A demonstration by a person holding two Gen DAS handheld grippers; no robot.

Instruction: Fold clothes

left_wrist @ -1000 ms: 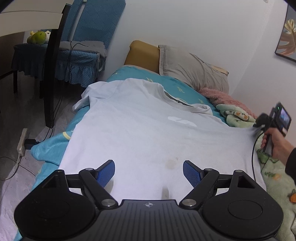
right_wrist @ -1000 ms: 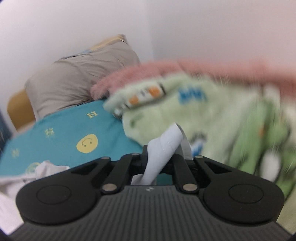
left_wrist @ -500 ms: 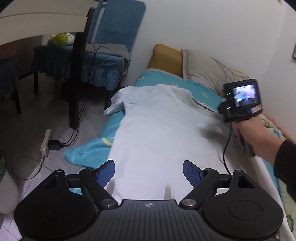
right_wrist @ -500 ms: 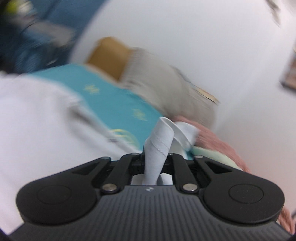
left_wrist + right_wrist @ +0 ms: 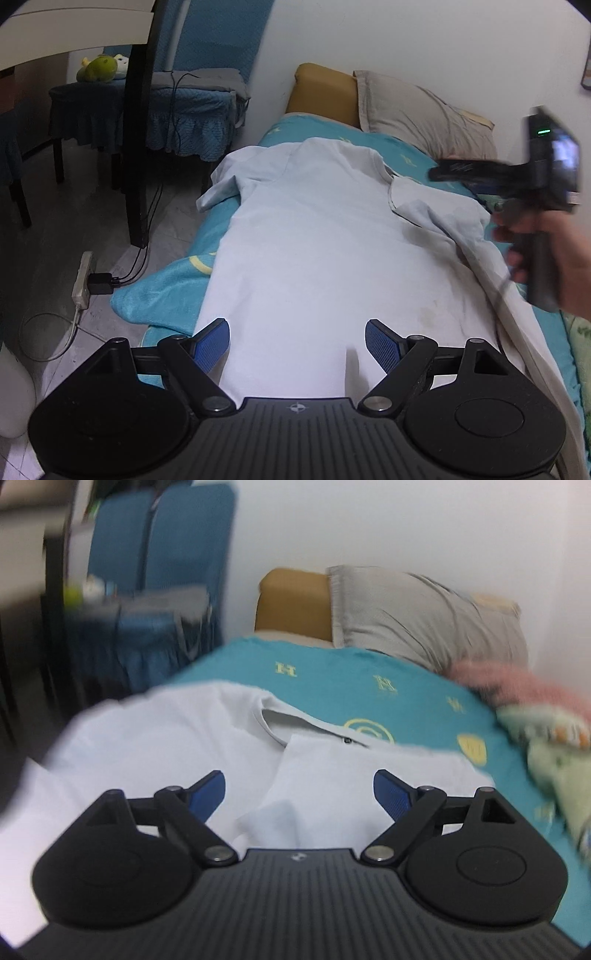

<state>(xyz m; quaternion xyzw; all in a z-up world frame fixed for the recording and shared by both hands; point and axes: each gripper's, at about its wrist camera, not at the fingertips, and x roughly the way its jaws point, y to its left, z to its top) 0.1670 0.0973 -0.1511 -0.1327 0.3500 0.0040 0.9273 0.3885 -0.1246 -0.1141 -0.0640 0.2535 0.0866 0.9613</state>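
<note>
change since earlier: right gripper (image 5: 299,794) no longer pinches the sleeve; its fingers are now spread and empty, and the right sleeve (image 5: 436,212) now lies folded in over the shirt chest. Left view has swung back right.
shirt: white shirt (image 5: 321,258) lies flat on the bed (image 5: 170,291), collar (image 5: 295,725) far, hem near.
long axis: runs near to far, toward the pillow (image 5: 417,110); collar points far.
left sleeve: left sleeve (image 5: 225,184) lies spread out at the far left, hanging toward the bed edge.
left gripper: left gripper (image 5: 297,343) has fingers wide apart, holding nothing, above the near hem.
right gripper: hovers over the folded sleeve, far right of shirt; hand (image 5: 550,254) blurred.
key relation: the spread left sleeve lies far and left of the left gripper, which is the nearer one; right gripper sits across the shirt.
judgement: one sleeve is in, one is out, so the fold looks partway; the left sleeve probably wants a pinch at its outer edge, then a carry rightward across the axis.
</note>
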